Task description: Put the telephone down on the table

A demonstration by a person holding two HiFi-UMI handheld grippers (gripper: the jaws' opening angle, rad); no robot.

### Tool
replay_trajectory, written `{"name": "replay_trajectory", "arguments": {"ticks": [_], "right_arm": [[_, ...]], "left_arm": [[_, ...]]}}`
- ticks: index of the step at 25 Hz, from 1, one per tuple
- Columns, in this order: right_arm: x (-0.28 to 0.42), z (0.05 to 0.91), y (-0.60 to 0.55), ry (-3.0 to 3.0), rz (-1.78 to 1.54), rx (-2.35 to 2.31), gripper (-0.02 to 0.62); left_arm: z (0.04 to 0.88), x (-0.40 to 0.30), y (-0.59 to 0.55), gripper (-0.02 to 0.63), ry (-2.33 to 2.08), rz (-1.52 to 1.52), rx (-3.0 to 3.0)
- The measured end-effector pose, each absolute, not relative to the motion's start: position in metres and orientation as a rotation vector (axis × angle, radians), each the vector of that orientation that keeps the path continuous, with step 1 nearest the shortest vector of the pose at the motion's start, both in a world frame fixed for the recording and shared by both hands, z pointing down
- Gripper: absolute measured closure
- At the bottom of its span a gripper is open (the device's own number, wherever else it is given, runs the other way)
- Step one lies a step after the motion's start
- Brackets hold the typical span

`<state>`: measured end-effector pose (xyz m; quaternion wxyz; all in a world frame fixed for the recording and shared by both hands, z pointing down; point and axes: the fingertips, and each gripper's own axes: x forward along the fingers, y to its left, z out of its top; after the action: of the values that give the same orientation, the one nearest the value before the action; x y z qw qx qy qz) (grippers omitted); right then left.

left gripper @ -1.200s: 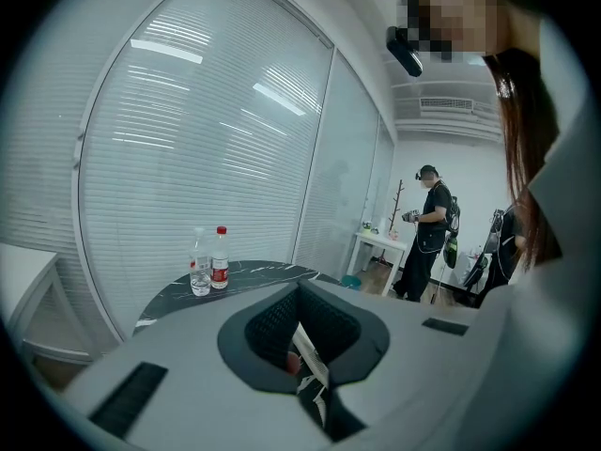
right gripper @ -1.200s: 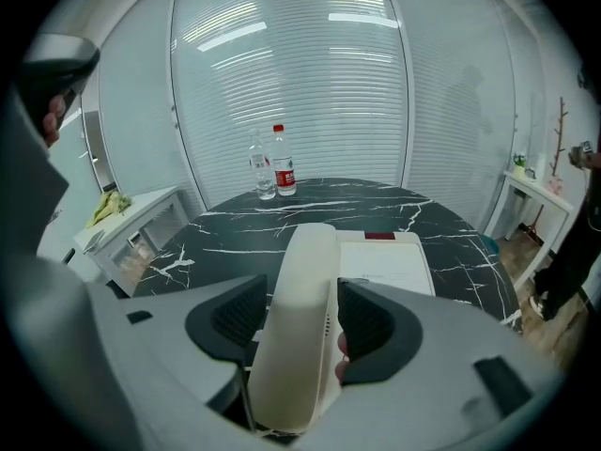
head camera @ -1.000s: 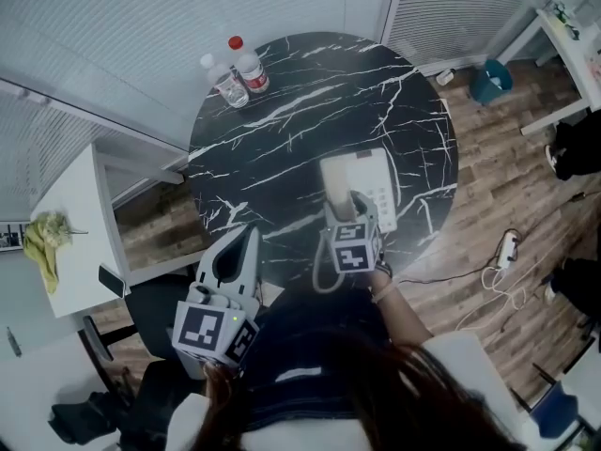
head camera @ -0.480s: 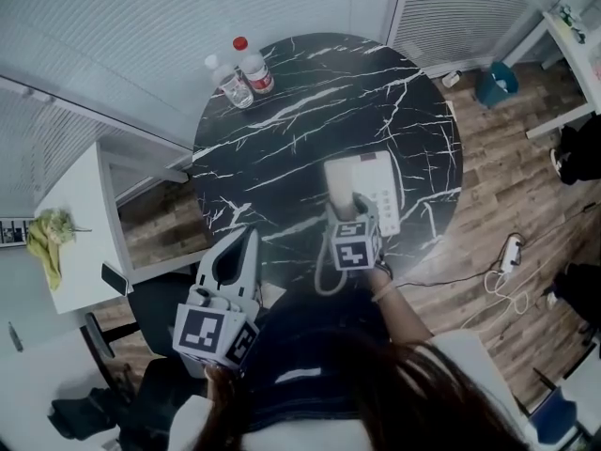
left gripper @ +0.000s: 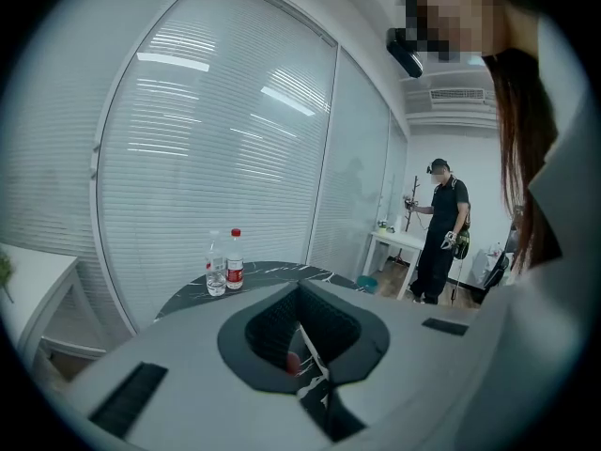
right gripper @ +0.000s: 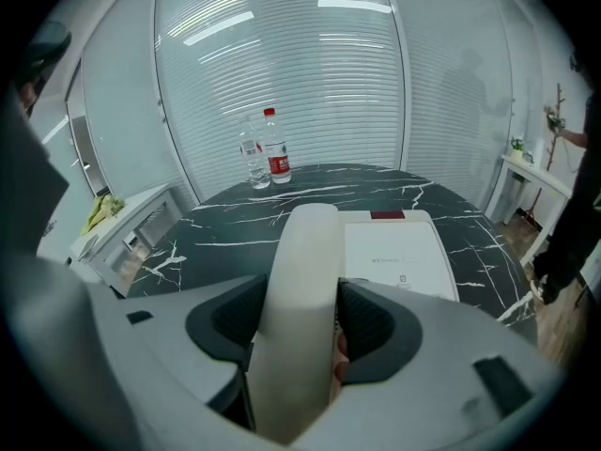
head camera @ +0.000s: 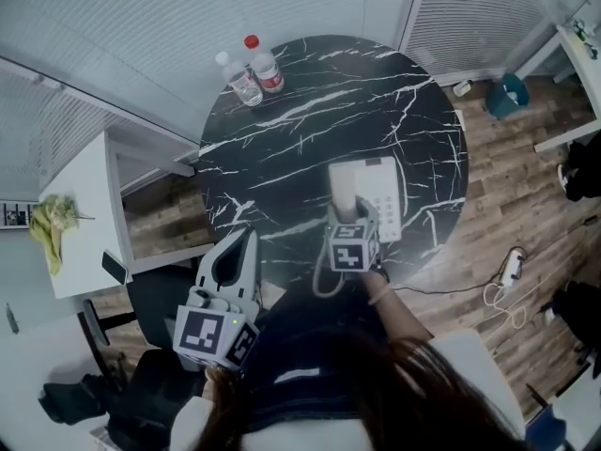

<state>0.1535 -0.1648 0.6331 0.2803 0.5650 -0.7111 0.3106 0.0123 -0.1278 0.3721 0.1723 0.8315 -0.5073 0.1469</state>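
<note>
The fingers (left gripper: 178,355) of your left gripper (head camera: 250,235) meet at the tips with nothing between them, off the near-left edge of the black marble table (head camera: 282,139). Two water bottles (head camera: 255,71) stand at its far left rim. Your right gripper (head camera: 347,216) is clamped on the white handset (right gripper: 305,242), which lies along the left side of the telephone base (head camera: 383,194). The base sits on the table's near right part.

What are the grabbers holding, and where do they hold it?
The right gripper pinches the white phone handset by the two sides of its handle. The left gripper holds nothing.
</note>
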Motion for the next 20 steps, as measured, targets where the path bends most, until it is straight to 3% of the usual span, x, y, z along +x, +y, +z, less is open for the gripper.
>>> {"name": "replay_trajectory", "arguments": {"ticks": [20], "right_arm": [[0.1554,0.6323,-0.1661,-1.885,0.824,1.594,0.362]], "left_arm": [[0.3722,0.0103,-0.1211,0.600,-1.489,0.386,2.327]]}}
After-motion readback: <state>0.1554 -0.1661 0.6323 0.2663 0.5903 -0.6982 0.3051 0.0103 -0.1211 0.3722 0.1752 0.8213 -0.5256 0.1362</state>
